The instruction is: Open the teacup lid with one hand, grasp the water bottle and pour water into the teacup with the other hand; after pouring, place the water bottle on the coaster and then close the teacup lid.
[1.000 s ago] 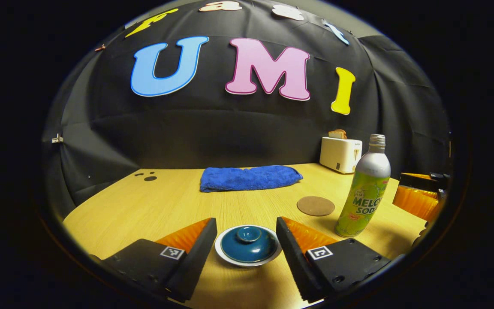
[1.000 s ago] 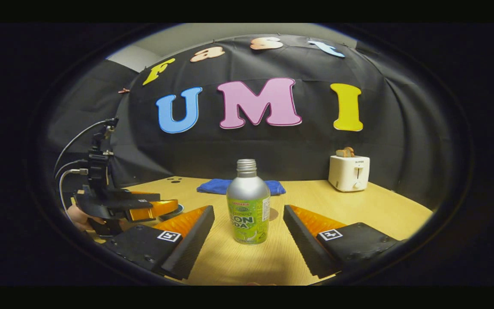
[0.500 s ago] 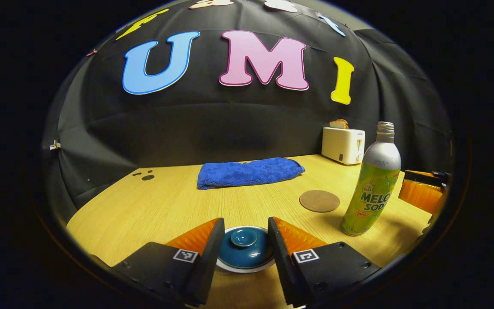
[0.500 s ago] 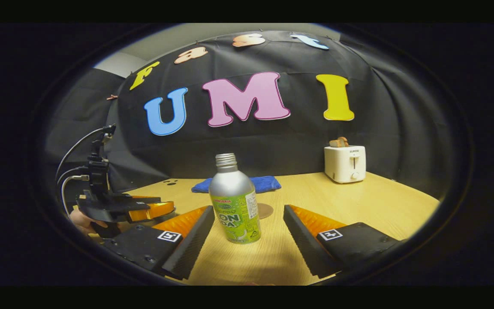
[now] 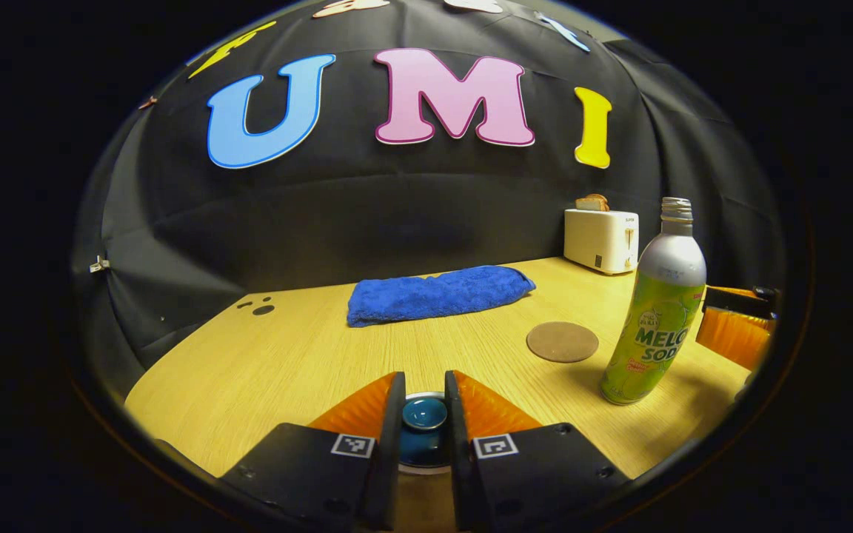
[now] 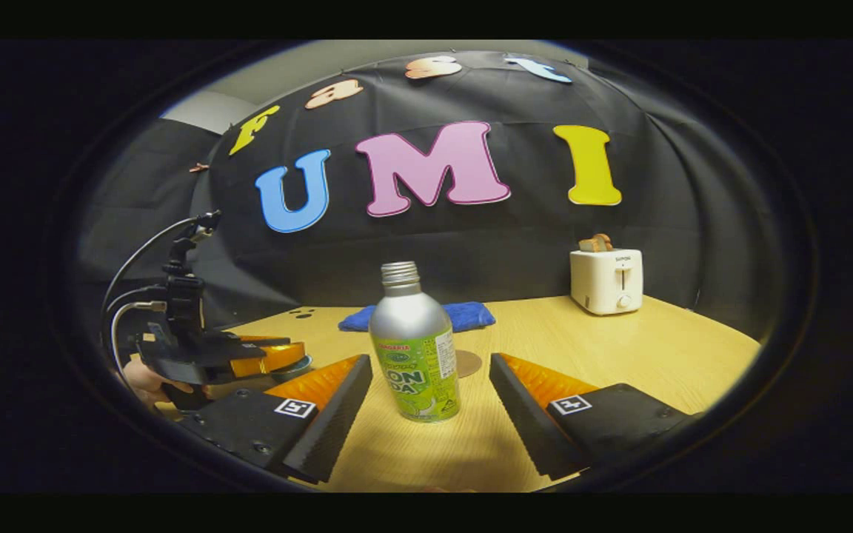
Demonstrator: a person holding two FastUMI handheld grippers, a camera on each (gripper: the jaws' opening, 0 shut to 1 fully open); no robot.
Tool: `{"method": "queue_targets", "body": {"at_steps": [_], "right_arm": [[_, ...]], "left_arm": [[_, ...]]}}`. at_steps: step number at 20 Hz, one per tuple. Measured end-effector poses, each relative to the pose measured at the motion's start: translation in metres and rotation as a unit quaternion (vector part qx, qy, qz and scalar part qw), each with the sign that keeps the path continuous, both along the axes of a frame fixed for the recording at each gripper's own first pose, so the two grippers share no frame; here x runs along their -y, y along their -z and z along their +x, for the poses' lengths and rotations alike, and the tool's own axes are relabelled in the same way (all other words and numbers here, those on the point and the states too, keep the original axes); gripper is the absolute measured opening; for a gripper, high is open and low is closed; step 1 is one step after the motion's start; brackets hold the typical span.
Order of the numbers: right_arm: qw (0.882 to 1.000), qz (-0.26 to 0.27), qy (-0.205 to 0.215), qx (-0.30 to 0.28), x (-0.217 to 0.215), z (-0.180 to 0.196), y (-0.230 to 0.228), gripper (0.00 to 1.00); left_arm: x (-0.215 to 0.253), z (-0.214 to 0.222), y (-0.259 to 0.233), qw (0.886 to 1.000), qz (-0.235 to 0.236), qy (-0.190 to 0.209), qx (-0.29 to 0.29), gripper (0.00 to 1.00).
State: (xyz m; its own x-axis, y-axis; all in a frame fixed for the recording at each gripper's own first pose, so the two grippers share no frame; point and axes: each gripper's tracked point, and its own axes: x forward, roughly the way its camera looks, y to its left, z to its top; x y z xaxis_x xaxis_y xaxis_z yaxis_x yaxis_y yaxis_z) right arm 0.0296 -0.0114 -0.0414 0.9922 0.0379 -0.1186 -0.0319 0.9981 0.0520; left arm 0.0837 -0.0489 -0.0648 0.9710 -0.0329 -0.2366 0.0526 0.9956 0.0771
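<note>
1. Nearest me, at the bottom centre of the left gripper view, my left gripper (image 5: 424, 414) has its fingers drawn in to a narrow gap around the knob of the teacup lid (image 5: 424, 426). They look to be touching the knob on both sides, so I judge the grip made, though the contact itself is partly hidden by the fingers.
2. The lid sits on the teacup, whose pale rim peeks out just below the fingers, so I judge the opening step only begun: gripped, not lifted.
3. At the bottom of the right gripper view, my right gripper (image 6: 426, 403) stands wide open and holds nothing. The water bottle (image 6: 415, 348) is upright on the table (image 6: 619, 355) between the fingers, closer to the left-hand one and apart from both.
4. In that view's lower left I see the left gripper low over the cup, with a hand under it.
5. A little farther back, right of centre in the left gripper view, the round coaster (image 5: 562, 342) lies bare on the wood, just left of the bottle.
6. Beyond that, mid-frame, a folded blue towel (image 5: 437, 294) lies across the table, and at the far right a white toaster (image 5: 601, 240) with bread in it stands against the wall.
7. Left to do, by my reckoning: lift the lid, close on the bottle, pour, set the bottle on the coaster, replace the lid.
</note>
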Motion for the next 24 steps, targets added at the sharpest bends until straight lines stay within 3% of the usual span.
{"method": "queue_targets", "body": {"at_steps": [3,6,13,24], "right_arm": [[1.0,0.001,-0.004,-0.003,-0.002,0.002,0.003,0.99],[1.0,0.009,-0.02,-0.012,-0.011,0.006,0.009,0.99],[1.0,-0.026,0.008,-0.015,-0.001,0.018,0.017,0.99],[1.0,-0.01,0.026,0.002,-0.007,0.06,0.001,0.99]], "left_arm": [[0.002,-0.001,-0.004,1.0,-0.007,0.001,0.006,0.26],[0.004,-0.002,-0.007,1.0,-0.008,0.004,0.014,0.27],[0.005,-0.012,-0.033,0.999,-0.007,0.005,0.05,0.27],[0.001,-0.024,-0.051,0.997,-0.011,0.007,0.074,0.27]]}}
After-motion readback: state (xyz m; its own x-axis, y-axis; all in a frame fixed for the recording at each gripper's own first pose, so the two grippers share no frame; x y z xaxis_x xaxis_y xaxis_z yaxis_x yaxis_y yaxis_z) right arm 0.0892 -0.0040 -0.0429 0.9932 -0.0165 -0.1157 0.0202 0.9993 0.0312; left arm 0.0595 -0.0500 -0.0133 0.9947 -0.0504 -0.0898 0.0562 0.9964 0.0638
